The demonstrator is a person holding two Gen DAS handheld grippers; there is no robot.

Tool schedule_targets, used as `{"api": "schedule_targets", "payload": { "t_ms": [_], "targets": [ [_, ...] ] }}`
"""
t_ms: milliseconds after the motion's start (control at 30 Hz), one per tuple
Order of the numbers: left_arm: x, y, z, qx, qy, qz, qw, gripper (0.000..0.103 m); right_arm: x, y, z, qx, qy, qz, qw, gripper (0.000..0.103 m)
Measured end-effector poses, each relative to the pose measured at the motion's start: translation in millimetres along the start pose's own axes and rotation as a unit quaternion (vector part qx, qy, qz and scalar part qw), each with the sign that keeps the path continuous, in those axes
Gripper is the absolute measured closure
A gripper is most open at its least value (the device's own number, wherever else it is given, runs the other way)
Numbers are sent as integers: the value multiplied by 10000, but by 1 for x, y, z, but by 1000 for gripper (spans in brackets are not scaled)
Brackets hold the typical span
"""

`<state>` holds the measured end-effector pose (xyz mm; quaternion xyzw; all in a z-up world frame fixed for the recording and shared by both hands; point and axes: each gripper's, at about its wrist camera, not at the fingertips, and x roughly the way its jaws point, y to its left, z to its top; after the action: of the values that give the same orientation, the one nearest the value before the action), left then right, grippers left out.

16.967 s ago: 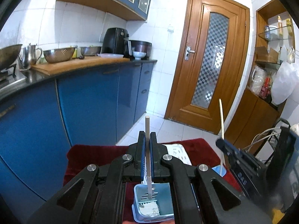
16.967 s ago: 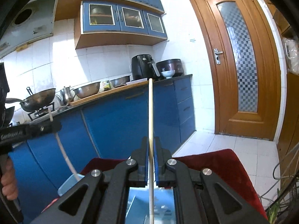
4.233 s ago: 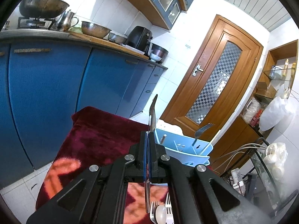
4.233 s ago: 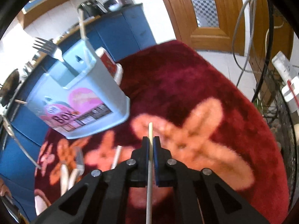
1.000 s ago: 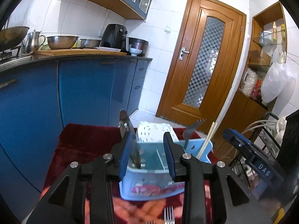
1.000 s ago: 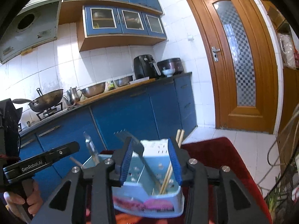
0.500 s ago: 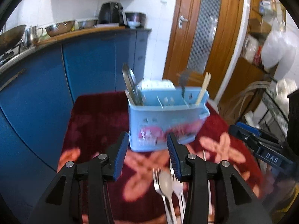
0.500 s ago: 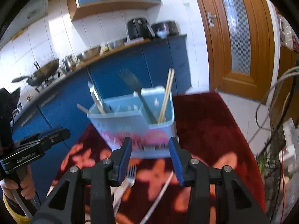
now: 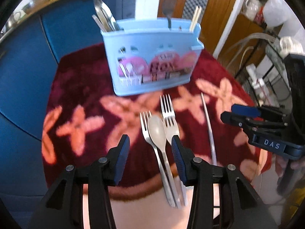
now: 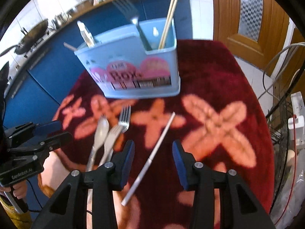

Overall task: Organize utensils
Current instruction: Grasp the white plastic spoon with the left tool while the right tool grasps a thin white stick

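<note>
A light blue utensil box (image 9: pixel 152 57) (image 10: pixel 133 70) stands on a red flowered mat (image 9: pixel 80 87). It holds knives or spoons at its left, a fork and two chopsticks (image 10: pixel 167 21) at its right. Two forks (image 9: pixel 167 112) and a pale spoon (image 9: pixel 157 131) lie on the mat in front of the box. A single metal chopstick (image 10: pixel 152 156) (image 9: pixel 208 126) lies to their right. My left gripper (image 9: pixel 150 148) is open and empty above the spoon and forks. My right gripper (image 10: pixel 153 152) is open and empty above the metal chopstick.
Blue kitchen cabinets (image 10: pixel 47 70) run behind the mat, with a wok (image 10: pixel 32 32) and bowls on the counter. A wooden door (image 10: pixel 253 19) is at the back right. A wire rack with cables (image 10: pixel 286 103) stands right of the mat.
Both grippers have tilted down and pulled back from the box. The view now looks at the mat, with the loose forks, spoon and chopstick under the open jaws.
</note>
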<state>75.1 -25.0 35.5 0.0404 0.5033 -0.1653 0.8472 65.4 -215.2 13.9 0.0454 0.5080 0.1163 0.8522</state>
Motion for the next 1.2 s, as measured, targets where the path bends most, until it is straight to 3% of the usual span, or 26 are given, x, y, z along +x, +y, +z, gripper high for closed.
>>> {"api": "schedule_targets", "payload": {
  "t_ms": [167, 267, 400, 467, 767, 1033, 1200],
  "targets": [
    [15, -11, -7, 121, 354, -147, 9992, 57, 14, 1, -3, 54, 417, 14, 9991, 58],
    [22, -15, -9, 131, 426, -243, 9987, 74, 20, 0, -4, 114, 579, 111, 9982, 58],
    [32, -14, -10, 56, 570, -314, 9979, 89, 28, -1, -4, 156, 737, 136, 9971, 60],
    [36, -15, -11, 76, 658, -341, 9972, 91, 32, -3, -3, 184, 842, 148, 9962, 65],
    [57, -20, -13, 83, 1033, -332, 9941, 92, 50, -4, 1, 255, 1202, 188, 9922, 68],
    [64, -22, -11, 124, 1121, -371, 9929, 96, 63, -1, 8, 145, 1470, 132, 9889, 69],
    [66, -19, -8, 33, 1187, -474, 9918, 97, 72, 7, 14, -109, 1731, -67, 9848, 75]
  ]
}}
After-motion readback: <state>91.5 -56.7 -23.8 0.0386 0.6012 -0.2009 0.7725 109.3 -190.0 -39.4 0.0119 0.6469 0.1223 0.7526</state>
